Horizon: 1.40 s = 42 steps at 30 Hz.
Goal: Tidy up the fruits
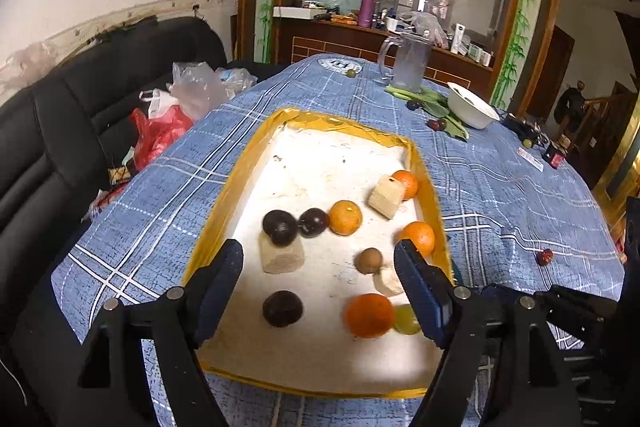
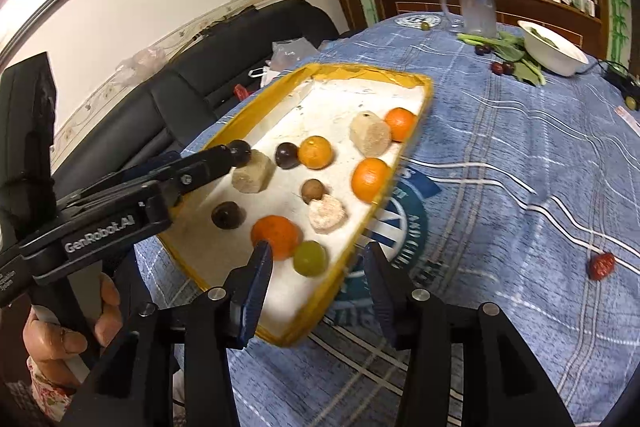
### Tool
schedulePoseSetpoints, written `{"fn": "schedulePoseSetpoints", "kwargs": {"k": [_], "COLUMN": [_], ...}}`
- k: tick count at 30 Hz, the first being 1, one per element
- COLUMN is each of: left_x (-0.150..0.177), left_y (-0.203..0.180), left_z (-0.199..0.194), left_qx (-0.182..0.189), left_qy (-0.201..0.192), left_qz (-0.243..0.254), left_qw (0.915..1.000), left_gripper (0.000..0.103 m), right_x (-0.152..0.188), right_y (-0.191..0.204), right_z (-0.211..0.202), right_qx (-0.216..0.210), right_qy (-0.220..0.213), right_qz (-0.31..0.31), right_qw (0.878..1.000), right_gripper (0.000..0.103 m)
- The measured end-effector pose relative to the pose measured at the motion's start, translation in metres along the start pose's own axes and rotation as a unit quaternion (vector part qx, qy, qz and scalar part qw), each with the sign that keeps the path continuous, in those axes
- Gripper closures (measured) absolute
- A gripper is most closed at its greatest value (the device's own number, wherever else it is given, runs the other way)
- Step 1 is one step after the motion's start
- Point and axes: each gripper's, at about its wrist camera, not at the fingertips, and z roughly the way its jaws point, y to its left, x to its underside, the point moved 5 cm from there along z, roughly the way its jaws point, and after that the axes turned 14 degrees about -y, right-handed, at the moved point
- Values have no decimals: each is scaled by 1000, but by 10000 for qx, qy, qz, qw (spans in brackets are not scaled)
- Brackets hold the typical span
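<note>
A yellow-rimmed white tray (image 1: 240,163) (image 2: 256,99) lies on the blue checked cloth. It holds several oranges, dark plums, beige chunks, a brown round fruit (image 1: 368,260) and a green grape (image 1: 406,319) (image 2: 310,258). My left gripper (image 1: 318,251) hangs open over the tray's near half, above a dark plum (image 1: 282,308) and an orange (image 1: 369,315), touching neither. My right gripper (image 2: 318,251) stands open at the tray's near corner, with the grape seen between its fingers and not pressed. A red date (image 1: 545,257) (image 2: 601,265) lies loose on the cloth to the right.
Further back stand a white bowl (image 1: 472,105) (image 2: 554,51), a clear jug (image 1: 408,61) (image 2: 476,7) and leafy greens with small dark fruits (image 1: 436,124). A black sofa (image 1: 80,131) with plastic bags runs along the left. A hand (image 2: 68,327) holds the left gripper.
</note>
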Motion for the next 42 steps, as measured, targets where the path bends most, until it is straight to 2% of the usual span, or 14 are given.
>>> {"fn": "schedulePoseSetpoints", "kwargs": {"k": [5,7,10,26,32,34,36,37,39,42], "left_x": [-4,-7,-10,-12,-24,-36,-50,-60,-76,-103], "left_y": [-23,-31,-41,-77,-91,-97,-103,-108,-118,-135], "left_z": [-12,-19,-28,-58,-78,-88,-95,-98,-102,-103], "left_qx": [-23,-40,-49,64,393,546,702,807,1002,1334], "left_qy": [-158,-250,-377,-539,-622,-724,-821,-881,-969,-1008], "left_qz": [403,543,702,1146,1116,1117,1128,1134,1160,1172], "left_qw": [9991,9982,9968,9919,9910,9896,9877,9863,9834,9789], "left_gripper": [25,18,17,17,17,17,16,16,13,13], "right_x": [-2,-4,-5,-4,-16,-32,-55,-64,-91,-125], "right_y": [-21,-30,-40,-71,-88,-98,-112,-118,-138,-164], "right_z": [-18,-27,-39,-94,-140,-169,-206,-220,-263,-310], "right_qx": [184,245,319,620,979,1310,1789,1952,2416,2931], "right_qy": [-112,-192,-300,-738,-1088,-1320,-1629,-1742,-2091,-2433], "right_qz": [178,275,384,609,527,314,61,-3,-93,-128], "right_qw": [9996,9991,9983,9935,9878,9821,9703,9652,9475,9245], "right_gripper": [51,50,49,48,48,49,48,44,34,34]}}
